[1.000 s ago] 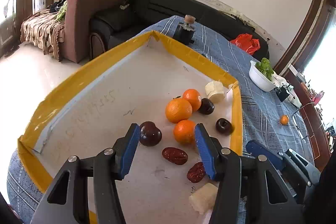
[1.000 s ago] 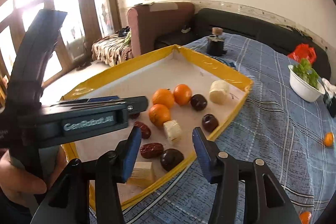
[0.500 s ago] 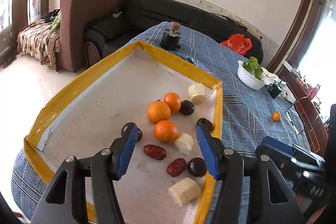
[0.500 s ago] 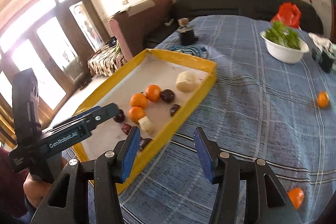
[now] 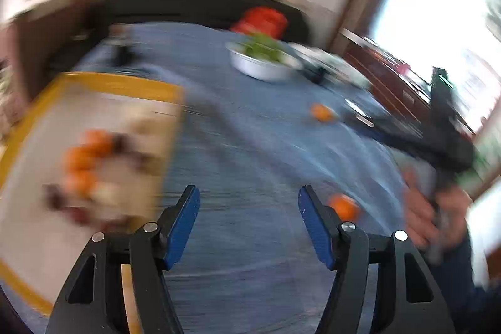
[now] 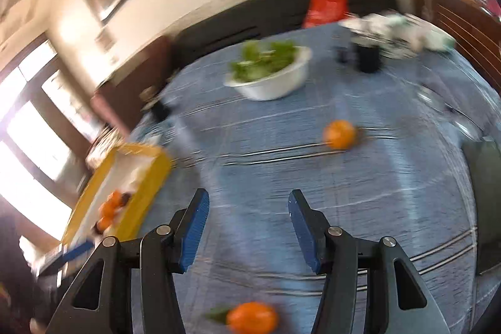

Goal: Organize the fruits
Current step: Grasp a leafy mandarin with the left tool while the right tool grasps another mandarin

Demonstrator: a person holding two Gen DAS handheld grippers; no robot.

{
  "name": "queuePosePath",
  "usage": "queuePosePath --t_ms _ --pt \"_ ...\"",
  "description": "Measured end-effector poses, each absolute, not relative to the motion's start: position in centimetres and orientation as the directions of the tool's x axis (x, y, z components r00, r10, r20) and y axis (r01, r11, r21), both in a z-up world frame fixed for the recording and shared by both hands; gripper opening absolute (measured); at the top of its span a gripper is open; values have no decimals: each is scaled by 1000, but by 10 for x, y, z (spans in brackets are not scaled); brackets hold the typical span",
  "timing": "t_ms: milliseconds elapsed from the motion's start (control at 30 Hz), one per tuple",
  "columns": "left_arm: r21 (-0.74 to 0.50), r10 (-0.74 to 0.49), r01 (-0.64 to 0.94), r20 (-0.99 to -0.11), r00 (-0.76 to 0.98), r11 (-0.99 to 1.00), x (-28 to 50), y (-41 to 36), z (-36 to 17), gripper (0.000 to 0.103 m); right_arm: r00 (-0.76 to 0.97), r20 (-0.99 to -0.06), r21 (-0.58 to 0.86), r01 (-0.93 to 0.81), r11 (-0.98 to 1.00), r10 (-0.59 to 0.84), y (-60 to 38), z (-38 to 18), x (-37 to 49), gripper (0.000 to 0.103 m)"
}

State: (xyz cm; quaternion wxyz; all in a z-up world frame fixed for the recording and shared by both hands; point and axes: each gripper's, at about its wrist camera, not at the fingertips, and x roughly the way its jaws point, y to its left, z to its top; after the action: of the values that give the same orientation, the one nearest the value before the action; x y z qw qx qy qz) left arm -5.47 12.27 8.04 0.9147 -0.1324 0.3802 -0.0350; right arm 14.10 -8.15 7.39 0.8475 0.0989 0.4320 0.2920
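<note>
Both grippers, left (image 5: 247, 221) widening and right (image 6: 247, 224) spread, hold nothing above the blue checked tablecloth (image 6: 360, 177), seemingly aimed at stray oranges (image 6: 339, 134) outside the yellow-rimmed tray (image 5: 150, 89), whose blurred fruit pile (image 5: 84, 165) defies sorting out.

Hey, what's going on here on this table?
A person is sorting fruit with a handheld tool in each hand. Both the left tool, jaws opening, and the right tool are empty over the blue tablecloth. Two oranges lie loose; others sit in the yellow-rimmed tray.
</note>
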Motion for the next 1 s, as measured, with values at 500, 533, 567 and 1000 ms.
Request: queuePosePath --t_ms 500,533,567,1000 --pt "-184 -267 202 -794 546 962 15 3 26 63 479 -633 509 -334 793 608 -114 80 148 58" --pt "-175 -258 201 -800 542 964 19 2 22 55 485 -634 505 -330 798 602 -115 80 149 58" --pt "-174 -255 198 -806 534 965 23 2 19 42 492 -636 501 -322 803 594 -117 80 150 58" --pt "-232 -114 -63 -675 729 971 21 95 34 35 502 -717 478 -152 865 484 -140 49 186 57"
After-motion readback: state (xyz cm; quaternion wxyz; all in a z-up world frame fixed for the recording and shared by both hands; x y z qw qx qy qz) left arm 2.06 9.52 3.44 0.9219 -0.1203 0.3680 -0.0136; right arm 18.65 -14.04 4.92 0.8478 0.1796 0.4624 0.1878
